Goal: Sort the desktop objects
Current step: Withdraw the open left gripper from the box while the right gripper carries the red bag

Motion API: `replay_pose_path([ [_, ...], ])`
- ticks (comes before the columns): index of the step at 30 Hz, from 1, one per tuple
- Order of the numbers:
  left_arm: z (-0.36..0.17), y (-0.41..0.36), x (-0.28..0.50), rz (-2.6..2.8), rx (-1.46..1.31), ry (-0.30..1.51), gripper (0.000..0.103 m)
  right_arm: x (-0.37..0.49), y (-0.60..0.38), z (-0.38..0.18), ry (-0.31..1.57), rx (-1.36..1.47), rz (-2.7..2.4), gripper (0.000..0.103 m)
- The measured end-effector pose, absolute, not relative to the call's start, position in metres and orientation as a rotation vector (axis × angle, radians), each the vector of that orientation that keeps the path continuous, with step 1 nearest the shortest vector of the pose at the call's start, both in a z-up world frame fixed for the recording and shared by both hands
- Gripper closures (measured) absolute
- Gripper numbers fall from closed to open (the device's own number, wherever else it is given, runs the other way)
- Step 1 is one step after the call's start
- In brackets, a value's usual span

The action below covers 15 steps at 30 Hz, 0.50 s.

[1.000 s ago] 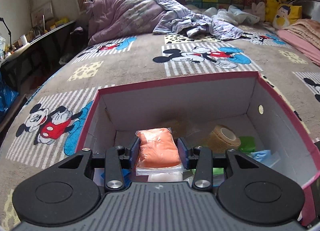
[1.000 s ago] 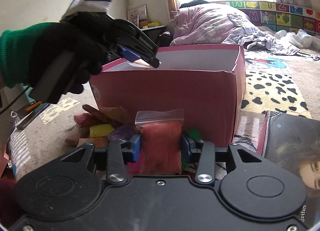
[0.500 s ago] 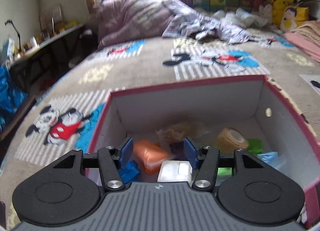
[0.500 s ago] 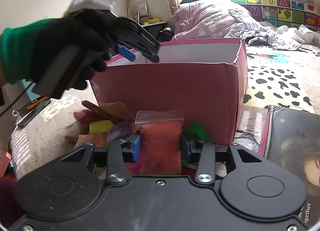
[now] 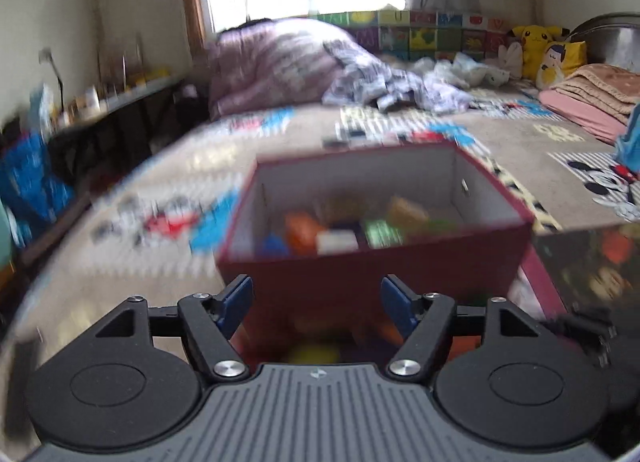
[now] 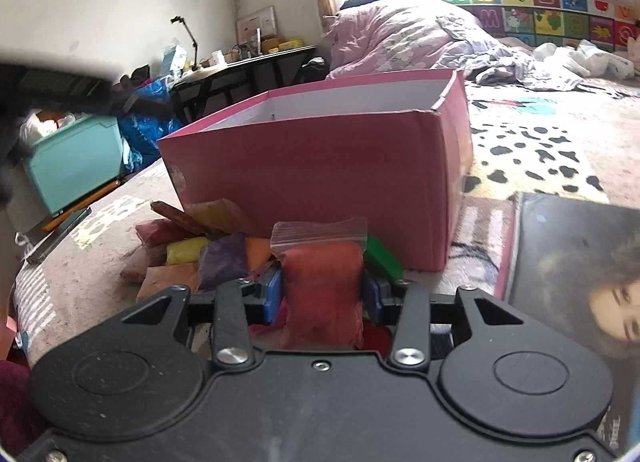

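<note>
On the cartoon-print bed, the pink box [image 6: 320,165] holds several items, loose bags [image 6: 192,258] remain; left tongs [image 5: 316,304] opening empty, right tongs [image 6: 322,296] gripping a red bag [image 6: 322,286].

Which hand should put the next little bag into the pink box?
Probably the right. Its gripper is shut on a red bag, close in front of the pink box. The left gripper holds nothing, and its jaws are opening.
</note>
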<state>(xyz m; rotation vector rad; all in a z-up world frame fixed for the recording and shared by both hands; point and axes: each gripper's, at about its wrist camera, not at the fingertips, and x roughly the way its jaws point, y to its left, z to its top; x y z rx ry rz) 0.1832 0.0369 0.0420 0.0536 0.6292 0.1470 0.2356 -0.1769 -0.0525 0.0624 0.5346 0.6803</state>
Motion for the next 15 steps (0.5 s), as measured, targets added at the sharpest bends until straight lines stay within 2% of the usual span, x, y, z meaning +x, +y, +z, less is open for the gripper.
replay_pose_path([
  [6,-0.007,0.039,0.158,0.104,-0.043,0.764,0.032,0.216,-0.197,-0.056,0.559,0.158,0.643,0.063],
  [15,-0.039,0.027,0.141,0.046,-0.084,0.788,0.032,0.185,-0.204,-0.06,0.569,0.235,0.622,0.063],
])
